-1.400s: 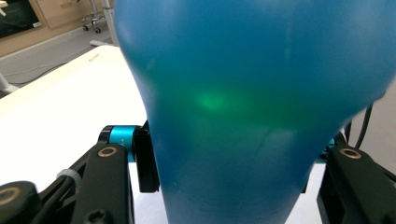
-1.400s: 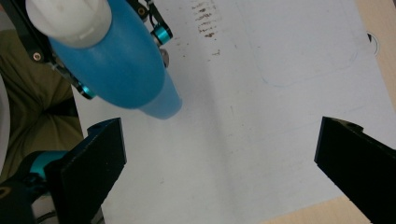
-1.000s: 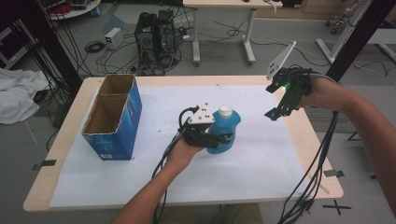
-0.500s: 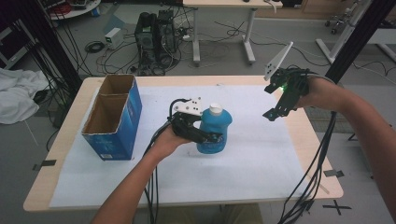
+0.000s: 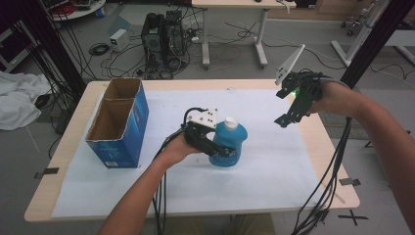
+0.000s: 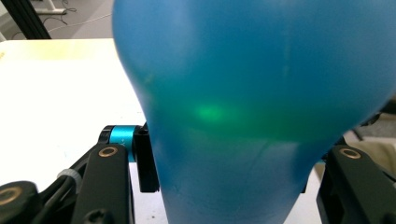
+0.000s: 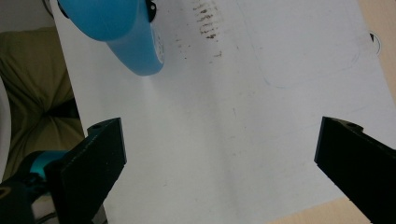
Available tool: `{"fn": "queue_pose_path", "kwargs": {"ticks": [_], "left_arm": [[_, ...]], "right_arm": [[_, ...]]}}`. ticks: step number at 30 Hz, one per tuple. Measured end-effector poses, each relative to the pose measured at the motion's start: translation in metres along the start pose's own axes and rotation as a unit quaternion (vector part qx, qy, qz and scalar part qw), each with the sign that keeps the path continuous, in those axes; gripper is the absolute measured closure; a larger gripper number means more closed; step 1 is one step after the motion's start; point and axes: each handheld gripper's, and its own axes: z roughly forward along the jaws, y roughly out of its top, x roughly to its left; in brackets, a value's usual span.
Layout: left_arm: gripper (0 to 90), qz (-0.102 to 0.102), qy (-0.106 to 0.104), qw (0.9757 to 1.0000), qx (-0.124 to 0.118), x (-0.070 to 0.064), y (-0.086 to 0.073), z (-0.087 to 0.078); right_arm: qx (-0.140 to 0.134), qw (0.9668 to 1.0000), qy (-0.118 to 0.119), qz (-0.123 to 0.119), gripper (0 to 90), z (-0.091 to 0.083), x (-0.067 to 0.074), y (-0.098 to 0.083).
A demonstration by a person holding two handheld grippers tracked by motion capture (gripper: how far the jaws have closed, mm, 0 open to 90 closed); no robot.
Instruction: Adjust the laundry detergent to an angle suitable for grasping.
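Note:
A blue plastic bottle (image 5: 229,142) with a white cap is held just above the white sheet near the table's middle. My left gripper (image 5: 221,149) is shut on the blue bottle's lower body; up close the bottle (image 6: 252,107) sits between both black jaws. My right gripper (image 5: 288,115) hovers open over the table's right side, well clear of the bottle, its jaws wide apart with nothing between them. From the right gripper view the bottle (image 7: 126,32) appears at the top left above the sheet (image 7: 233,116).
An open blue cardboard box (image 5: 117,122) with two compartments stands at the table's left. A white sheet (image 5: 274,171) covers most of the wooden table (image 5: 333,147). Cables trail from both grippers off the front edge.
My left gripper has carried the blue bottle leftward, toward the box. My right gripper has stayed almost still over the right side.

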Motion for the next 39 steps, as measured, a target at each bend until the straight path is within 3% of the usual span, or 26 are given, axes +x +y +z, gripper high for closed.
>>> {"fn": "queue_pose_path", "kwargs": {"ticks": [5, 11, 13, 15, 19, 20, 22, 28, 32, 34, 35, 38, 39], "left_arm": [[44.3, -0.001, -0.013, 0.9999, -0.009, 0.001, -0.005, 0.006], [44.3, -0.003, -0.036, 0.9993, 0.001, 0.000, -0.014, 0.018], [44.3, 0.002, -0.034, 0.9994, 0.006, 0.000, -0.016, 0.021], [44.3, -0.005, -0.035, 0.9994, 0.001, -0.001, -0.017, 0.023], [44.4, -0.007, -0.044, 0.9989, 0.013, -0.004, -0.021, 0.029], [44.4, 0.006, -0.044, 0.9989, 0.019, -0.003, -0.023, 0.031], [44.4, -0.006, -0.045, 0.9988, 0.017, -0.005, -0.024, 0.033], [44.4, 0.007, -0.043, 0.9988, 0.021, -0.003, -0.028, 0.031], [44.3, 0.003, -0.047, 0.9987, 0.016, -0.004, -0.030, 0.030], [44.1, -0.013, -0.048, 0.9987, 0.010, -0.004, -0.033, 0.029], [44.1, -0.008, -0.044, 0.9990, 0.007, -0.004, -0.034, 0.029], [43.1, -0.008, -0.044, 0.9990, 0.007, -0.003, -0.037, 0.028], [42.8, -0.021, -0.048, 0.9986, 0.004, -0.005, -0.038, 0.028]], "right_arm": [[-0.002, 1.0000, -0.001, 0.005, 1.0, 0.000, 0.000, 0.000], [-0.004, 1.0000, -0.001, 0.002, 1.0, 0.001, -0.002, -0.001], [-0.002, 1.0000, -0.001, 0.004, 1.1, 0.002, -0.001, 0.000], [-0.001, 1.0000, 0.000, 0.002, 1.1, 0.002, -0.001, 0.000], [-0.001, 1.0000, 0.001, -0.003, 1.1, 0.002, -0.001, 0.000], [-0.002, 1.0000, 0.001, -0.002, 1.1, 0.002, -0.001, 0.000], [0.001, 1.0000, 0.002, 0.003, 1.1, 0.003, 0.001, 0.001], [-0.002, 1.0000, 0.002, -0.008, 1.1, 0.003, -0.001, 0.000], [0.000, 1.0000, 0.002, 0.000, 1.1, 0.004, 0.000, 0.001], [-0.005, 1.0000, 0.002, -0.008, 1.1, 0.005, -0.001, 0.002], [-0.003, 1.0000, 0.002, -0.001, 1.1, 0.005, 0.000, 0.002], [-0.004, 0.9999, 0.005, -0.010, 1.1, 0.007, -0.001, 0.004], [-0.004, 1.0000, 0.004, -0.007, 1.1, 0.007, 0.000, 0.004]]}}
